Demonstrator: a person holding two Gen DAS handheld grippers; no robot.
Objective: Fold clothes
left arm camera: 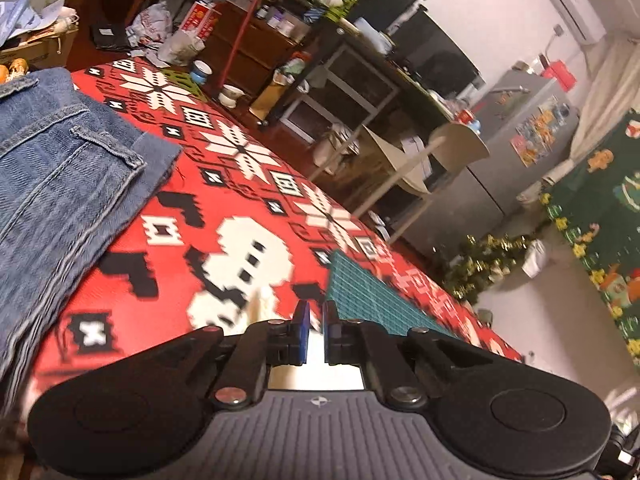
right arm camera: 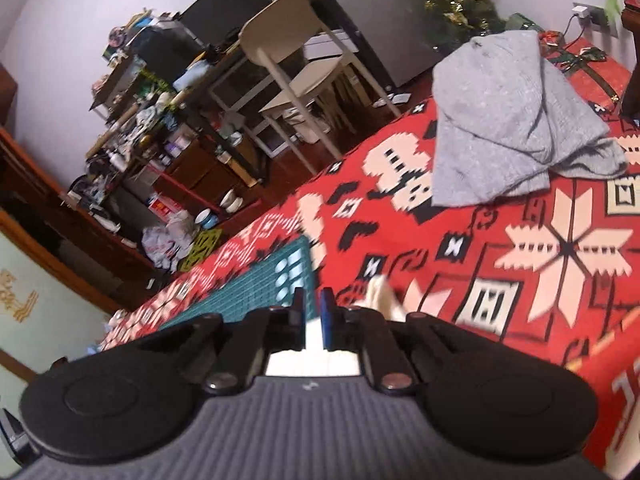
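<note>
Blue-padded jaws nearly closed on both left gripper (left arm camera: 316, 314) and right gripper (right arm camera: 313, 302), nothing visibly held.

Right gripper over the patterned worktop

Fingers (right arm camera: 327, 322) nearly together on white cloth (right arm camera: 320, 334); grey garment (right arm camera: 516, 120) far ahead-right, on red worktop (right arm camera: 520, 280).

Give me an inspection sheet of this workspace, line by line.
Surface: red patterned tablecloth; green cutting mat at the near edge.
Job's things: blue jeans lying flat; grey sweater crumpled; white cloth near the right gripper, blurred.
Clutter: gift box behind the sweater.
Grippers: left gripper and right gripper nearly shut; whether they pinch white cloth is unclear.
Cables: cord at wall socket.
Surroundings: white chair, crowded shelves, fridge, tinsel.
</note>
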